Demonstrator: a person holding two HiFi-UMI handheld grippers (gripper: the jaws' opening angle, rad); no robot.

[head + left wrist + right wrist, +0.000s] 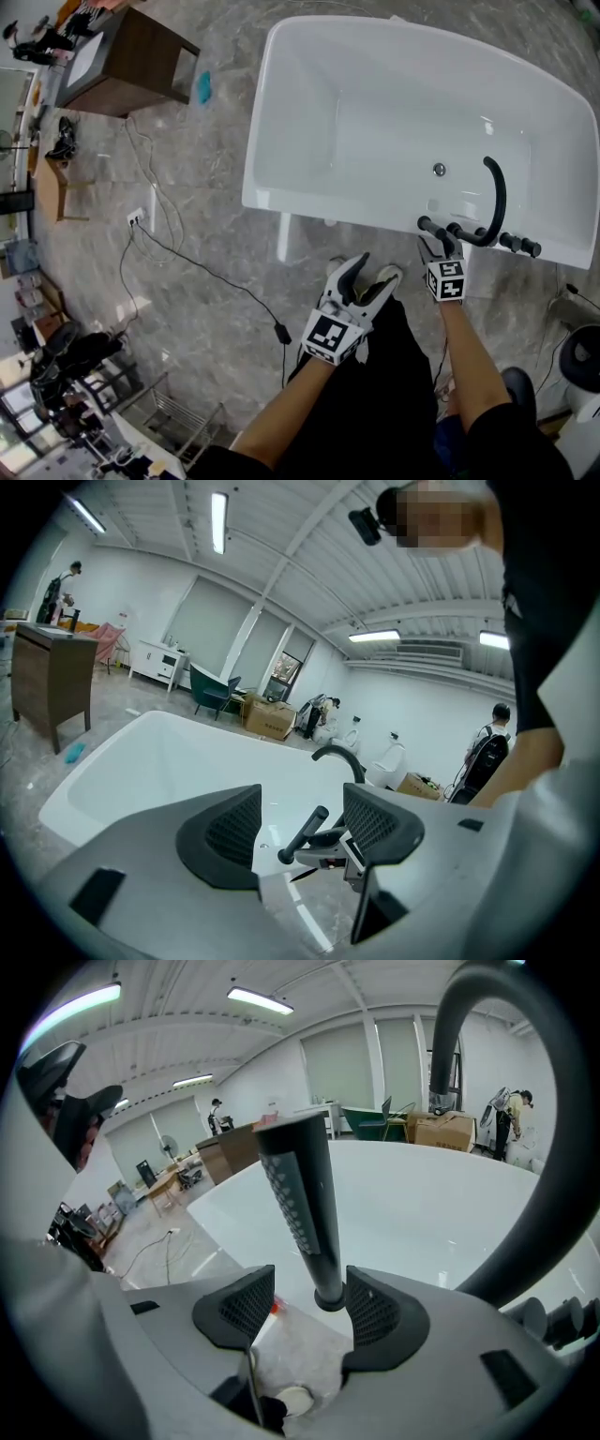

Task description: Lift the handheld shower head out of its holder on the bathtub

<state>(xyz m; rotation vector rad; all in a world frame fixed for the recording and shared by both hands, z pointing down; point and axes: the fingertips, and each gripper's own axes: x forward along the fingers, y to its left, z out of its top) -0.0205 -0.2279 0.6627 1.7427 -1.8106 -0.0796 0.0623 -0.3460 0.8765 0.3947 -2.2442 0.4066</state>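
The black handheld shower head (433,228) lies in its holder on the near rim of the white bathtub (281,202), left of the arched black spout (497,192). My right gripper (439,246) is right at it. In the right gripper view the wand (298,1208) rises between the open jaws of that gripper (309,1302), its base close to the right pad (373,1309), with a gap on the left. My left gripper (370,272) hangs open over the floor in front of the tub. The left gripper view shows the left gripper (302,825) empty, with the wand (305,832) farther off.
Black tap knobs (520,245) sit on the rim right of the spout. A wooden cabinet (122,61) stands at the far left. Cables (187,253) and a power adapter (279,332) lie on the marble floor. A wire rack (178,412) is near left.
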